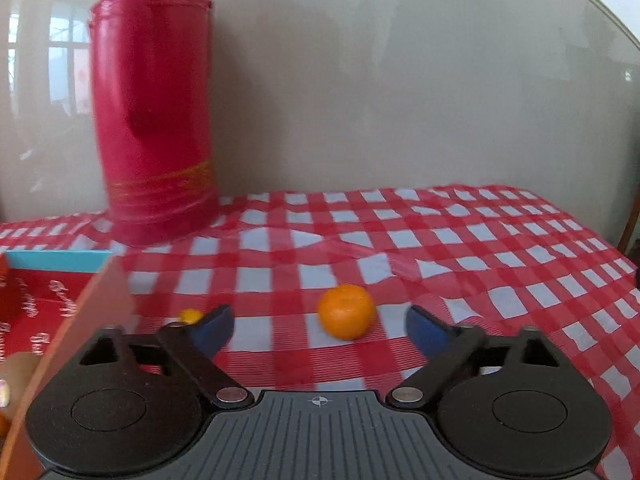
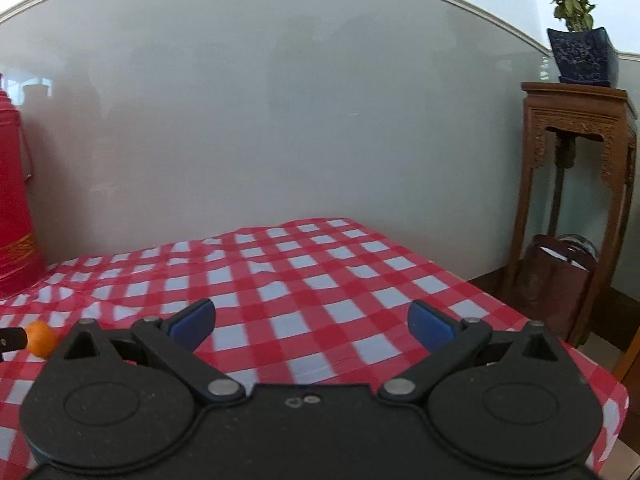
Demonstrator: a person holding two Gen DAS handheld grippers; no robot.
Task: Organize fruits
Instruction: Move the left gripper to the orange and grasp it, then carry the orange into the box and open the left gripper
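An orange mandarin (image 1: 346, 311) lies on the red-and-white checked tablecloth (image 1: 440, 248), just ahead of my left gripper (image 1: 318, 326), between its open blue fingertips and a little right of centre. A smaller yellow-orange fruit (image 1: 189, 315) sits behind the left fingertip. At the left stands an open red box (image 1: 48, 312) with a brown fruit (image 1: 18, 368) at its near corner. My right gripper (image 2: 312, 322) is open and empty over the cloth (image 2: 304, 272); the mandarin shows at the far left of the right wrist view (image 2: 40, 338).
A tall red thermos (image 1: 154, 108) stands at the back left against the pale wall, also seen in the right wrist view (image 2: 14, 208). A wooden stand (image 2: 576, 184) with a potted plant (image 2: 580, 40) is right of the table. The table's right edge is near.
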